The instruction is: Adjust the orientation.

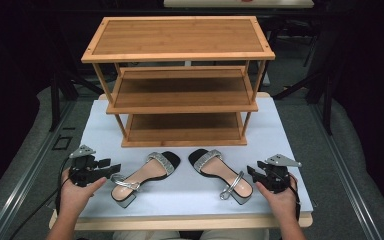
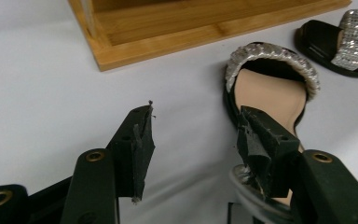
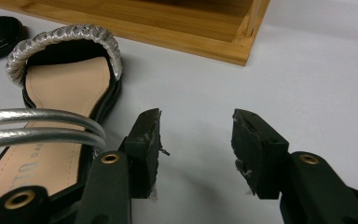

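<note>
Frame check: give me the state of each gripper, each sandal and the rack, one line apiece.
Left gripper: open, holding nothing.
Right gripper: open, holding nothing.
Left sandal: flat on the table, ungripped.
Right sandal: flat on the table, ungripped.
Bamboo shoe rack: upright, all three shelves bare.

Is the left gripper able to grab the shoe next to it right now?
Probably yes. The left gripper is open and sits right beside the left sandal, near its heel, with bare white table around and nothing in between.
</note>
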A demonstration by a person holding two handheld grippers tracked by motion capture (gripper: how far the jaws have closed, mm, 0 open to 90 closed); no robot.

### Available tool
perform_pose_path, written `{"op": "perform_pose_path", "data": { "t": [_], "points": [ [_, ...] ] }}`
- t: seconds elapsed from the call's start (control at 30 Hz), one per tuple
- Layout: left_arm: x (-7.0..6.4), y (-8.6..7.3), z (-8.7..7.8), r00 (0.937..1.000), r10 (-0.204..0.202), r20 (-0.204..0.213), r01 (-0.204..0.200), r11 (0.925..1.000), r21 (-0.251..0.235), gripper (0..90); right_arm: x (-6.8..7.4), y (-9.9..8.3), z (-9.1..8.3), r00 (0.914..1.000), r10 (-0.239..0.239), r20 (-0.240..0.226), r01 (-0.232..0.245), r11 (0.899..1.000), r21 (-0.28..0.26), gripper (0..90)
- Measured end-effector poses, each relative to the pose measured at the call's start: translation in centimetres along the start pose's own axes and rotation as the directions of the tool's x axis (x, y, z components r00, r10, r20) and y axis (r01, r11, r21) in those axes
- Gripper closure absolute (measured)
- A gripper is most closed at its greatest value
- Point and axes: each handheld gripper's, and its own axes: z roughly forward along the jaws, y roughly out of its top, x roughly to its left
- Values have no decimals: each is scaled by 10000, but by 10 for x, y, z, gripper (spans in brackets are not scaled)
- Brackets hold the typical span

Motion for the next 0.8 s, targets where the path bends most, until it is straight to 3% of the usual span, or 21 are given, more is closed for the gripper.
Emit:
{"op": "perform_pose_path", "data": {
  "t": [0.43,0.57,0.8],
  "points": [
    [-17,6,1,9984,393,415,-394,9992,18,416,-4,-1,0,9999,157,-37,-157,9999,24,513],
    [-25,9,4,9968,421,676,-432,9990,145,402,-5,-1,-1,9996,258,-109,-258,9997,3,513],
    [-35,15,12,9946,684,784,-727,9959,544,374,-7,-2,-1,9985,501,-200,-503,9987,-70,513]
  ]
}}
